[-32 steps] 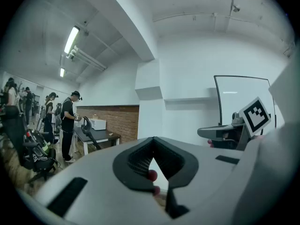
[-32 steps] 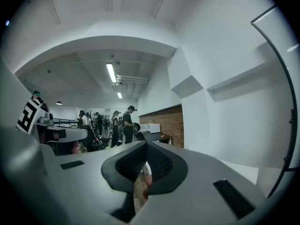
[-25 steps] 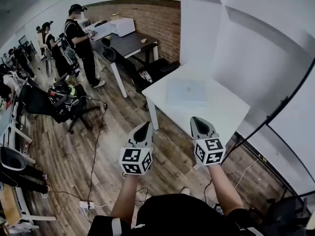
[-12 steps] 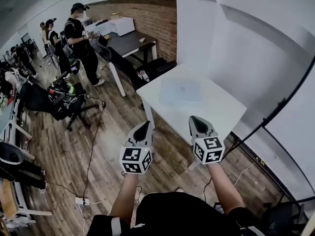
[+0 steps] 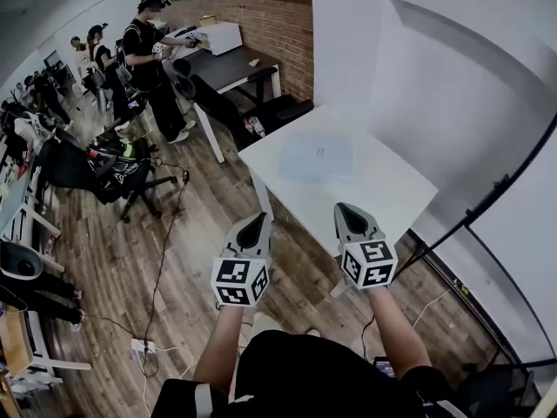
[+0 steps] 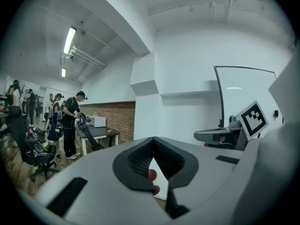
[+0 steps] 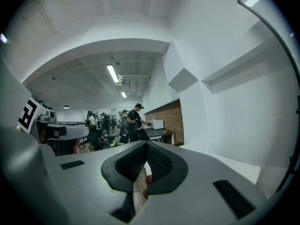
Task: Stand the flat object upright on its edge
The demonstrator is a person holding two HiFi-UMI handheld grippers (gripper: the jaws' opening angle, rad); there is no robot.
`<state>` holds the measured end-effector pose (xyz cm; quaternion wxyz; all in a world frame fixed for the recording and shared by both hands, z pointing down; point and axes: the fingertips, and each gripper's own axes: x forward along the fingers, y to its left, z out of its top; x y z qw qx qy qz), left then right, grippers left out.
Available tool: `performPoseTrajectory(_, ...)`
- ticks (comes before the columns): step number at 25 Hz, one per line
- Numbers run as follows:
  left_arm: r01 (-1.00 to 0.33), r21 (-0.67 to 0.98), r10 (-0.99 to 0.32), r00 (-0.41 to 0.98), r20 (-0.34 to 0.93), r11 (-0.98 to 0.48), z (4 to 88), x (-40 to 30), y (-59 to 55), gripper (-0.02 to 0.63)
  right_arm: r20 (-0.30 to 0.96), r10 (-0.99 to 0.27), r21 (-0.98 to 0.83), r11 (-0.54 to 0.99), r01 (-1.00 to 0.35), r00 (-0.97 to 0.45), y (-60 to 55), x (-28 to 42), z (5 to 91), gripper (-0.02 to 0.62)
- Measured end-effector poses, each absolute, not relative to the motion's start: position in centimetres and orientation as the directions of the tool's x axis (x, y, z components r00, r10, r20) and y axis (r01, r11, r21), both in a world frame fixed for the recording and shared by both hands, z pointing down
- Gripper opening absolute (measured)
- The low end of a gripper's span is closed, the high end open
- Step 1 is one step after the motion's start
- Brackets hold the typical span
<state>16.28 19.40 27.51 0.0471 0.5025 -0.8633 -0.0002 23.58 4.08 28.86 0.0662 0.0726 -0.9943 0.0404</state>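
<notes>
The flat object (image 5: 318,158) lies flat on the white table (image 5: 392,200), so pale it barely stands out from the top, and its small mark is too tiny to read. It sits at one o'clock from my left tongs (image 5: 253,231) and eleven o'clock from my right tongs (image 5: 352,219), well apart from both. Both pairs are pressed together on nothing. My right tongs hide part of the table's near edge. At eleven o'clock a white box (image 5: 220,37) sits on a dark desk (image 5: 231,68), its contents hidden.

I get bright, even light from ceiling tubes (image 6: 69,40); edges bend fisheye-style, corners go dark, shadows soft.
</notes>
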Motion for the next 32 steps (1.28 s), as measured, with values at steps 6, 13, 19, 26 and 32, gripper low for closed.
performPoseTrajectory(6, -0.864, 0.066, -0.866, -0.493, 0.085, 0.499, 28.0, 14.6, 18.6, 0.011, 0.150, -0.128, -0.081, 0.987, -0.141, -0.980, 3.3, 21.9, 29.8, 0.040)
performPoseTrajectory(13, -0.861, 0.075, -0.863, -0.497, 0.087, 0.503, 28.9, 10.3, 18.2, 0.011, 0.157, -0.119, -0.063, 0.989, -0.130, -0.980, 3.2, 17.5, 30.1, 0.040)
performPoseTrajectory(19, -0.859, 0.086, -0.863, -0.498, 0.087, 0.505, 29.3, 5.1, 16.6, 0.011, 0.164, -0.117, -0.054, 0.990, -0.127, -0.980, 1.8, 12.4, 30.2, 0.040)
performPoseTrajectory(26, -0.860, 0.108, -0.866, -0.490, 0.100, 0.499, 29.9, -2.1, 14.8, 0.011, 0.187, -0.126, -0.053, 0.989, -0.138, -0.974, 0.1, 5.5, 30.8, 0.040)
performPoseTrajectory(32, -0.869, 0.119, -0.875, -0.469, 0.118, 0.481, 30.0, -7.8, 13.0, 0.011, 0.205, -0.148, -0.065, 0.984, -0.164, -0.967, -1.6, 0.0, 30.9, 0.040)
